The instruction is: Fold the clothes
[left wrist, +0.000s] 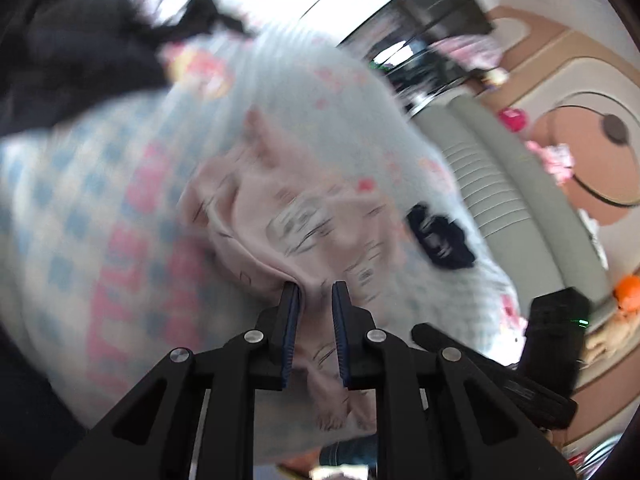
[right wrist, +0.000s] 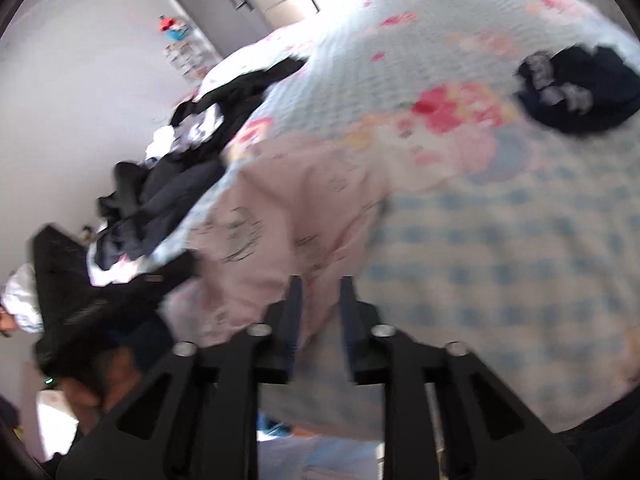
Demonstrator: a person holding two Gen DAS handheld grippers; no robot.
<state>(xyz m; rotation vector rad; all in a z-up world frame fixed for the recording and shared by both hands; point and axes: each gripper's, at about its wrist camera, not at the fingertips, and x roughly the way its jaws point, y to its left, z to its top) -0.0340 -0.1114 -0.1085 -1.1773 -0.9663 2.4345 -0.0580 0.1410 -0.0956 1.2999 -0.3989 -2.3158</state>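
A pale pink garment (left wrist: 288,216) with line-drawn prints lies crumpled on a checked, flowered bedspread (left wrist: 80,200). My left gripper (left wrist: 316,292) is nearly shut on a bunched fold of it, and the cloth hangs down through the jaws. In the right wrist view the same pink garment (right wrist: 288,216) spreads in front of my right gripper (right wrist: 320,284). Its jaws stand a little apart with the garment's edge between them, and the pads do not visibly press on it. Both views are blurred.
A small folded dark garment (left wrist: 440,236) (right wrist: 576,88) lies further along the bedspread (right wrist: 500,260). A heap of dark clothes (right wrist: 160,200) (left wrist: 80,52) sits at the bed's far side. The other hand-held gripper (right wrist: 80,292) (left wrist: 556,340) shows at each view's edge.
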